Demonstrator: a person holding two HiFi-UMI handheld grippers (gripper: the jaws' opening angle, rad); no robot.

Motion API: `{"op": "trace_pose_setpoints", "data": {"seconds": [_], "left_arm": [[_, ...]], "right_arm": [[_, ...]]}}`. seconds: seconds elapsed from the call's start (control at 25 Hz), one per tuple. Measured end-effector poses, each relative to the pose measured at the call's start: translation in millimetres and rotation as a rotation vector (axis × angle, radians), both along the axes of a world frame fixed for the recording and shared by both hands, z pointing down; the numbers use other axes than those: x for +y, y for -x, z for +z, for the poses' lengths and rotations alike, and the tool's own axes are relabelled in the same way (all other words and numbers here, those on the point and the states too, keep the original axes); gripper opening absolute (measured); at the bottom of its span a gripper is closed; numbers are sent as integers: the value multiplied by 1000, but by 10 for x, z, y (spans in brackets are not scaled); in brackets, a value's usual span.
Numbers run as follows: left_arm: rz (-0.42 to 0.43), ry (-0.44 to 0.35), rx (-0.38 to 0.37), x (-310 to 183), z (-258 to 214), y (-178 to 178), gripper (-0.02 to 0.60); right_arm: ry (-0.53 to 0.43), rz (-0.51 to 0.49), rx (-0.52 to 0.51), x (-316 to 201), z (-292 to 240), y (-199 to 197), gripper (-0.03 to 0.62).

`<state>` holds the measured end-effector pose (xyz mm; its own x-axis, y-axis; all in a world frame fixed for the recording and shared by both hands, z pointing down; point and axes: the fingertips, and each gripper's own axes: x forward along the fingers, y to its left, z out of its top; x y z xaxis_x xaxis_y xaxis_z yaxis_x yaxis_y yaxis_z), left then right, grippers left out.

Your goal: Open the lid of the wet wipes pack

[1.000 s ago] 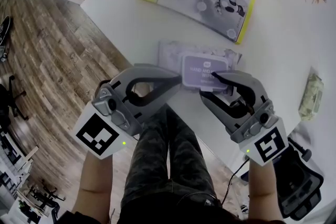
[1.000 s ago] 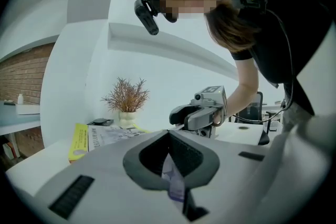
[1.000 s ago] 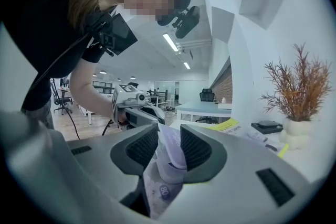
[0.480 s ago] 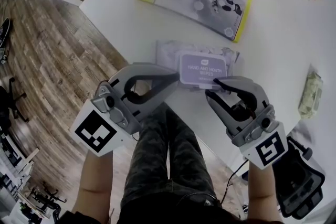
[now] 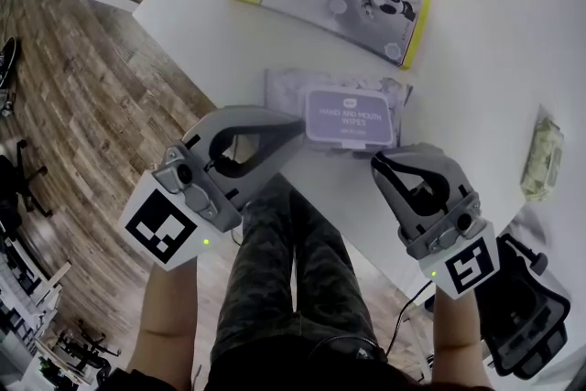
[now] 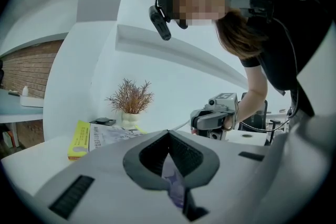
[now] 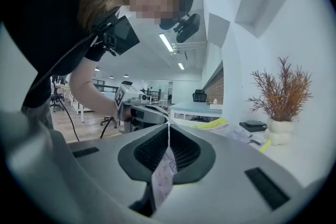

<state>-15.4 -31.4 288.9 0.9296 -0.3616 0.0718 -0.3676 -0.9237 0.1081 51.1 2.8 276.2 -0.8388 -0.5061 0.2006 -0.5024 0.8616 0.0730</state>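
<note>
Jaws of right gripper (image 5: 378, 160) have just closed from wide apart, now pinching the lid (image 5: 351, 116) edge between them; gripper drawn back toward the person.

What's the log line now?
left hand-held gripper: shut on lilac plastic wet wipes pack | right hand-held gripper: jaws just closed on pack's thin pale printed flap

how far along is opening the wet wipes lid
Done: the left gripper is shut on the edge of the wet wipes pack, steadying it. In hand: the right gripper jaws have just been closing on what looks like the front edge of the lid. Left: the lid still lies flat, so lifting it open remains.
</note>
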Motion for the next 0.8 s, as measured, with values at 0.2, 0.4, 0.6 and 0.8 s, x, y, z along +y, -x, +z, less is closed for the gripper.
{"op": "trace_pose_setpoints", "data": {"seconds": [0.2,0.4,0.6,0.8], "left_arm": [[-8,-4,16,-28,-23,-6,12],[-9,-4,17,-33,-19,-7,12],[-15,-7,16,-54,7,-1,12],[-15,-6,11,-83,22,-9,12]], "right_arm": [[-4,50,26,-48,64,-80,20],[-19,95,46,-128,91,-133,20],[-17,107,50,-165,114,-153,20],[-16,112,48,-198,116,-161,20]]}}
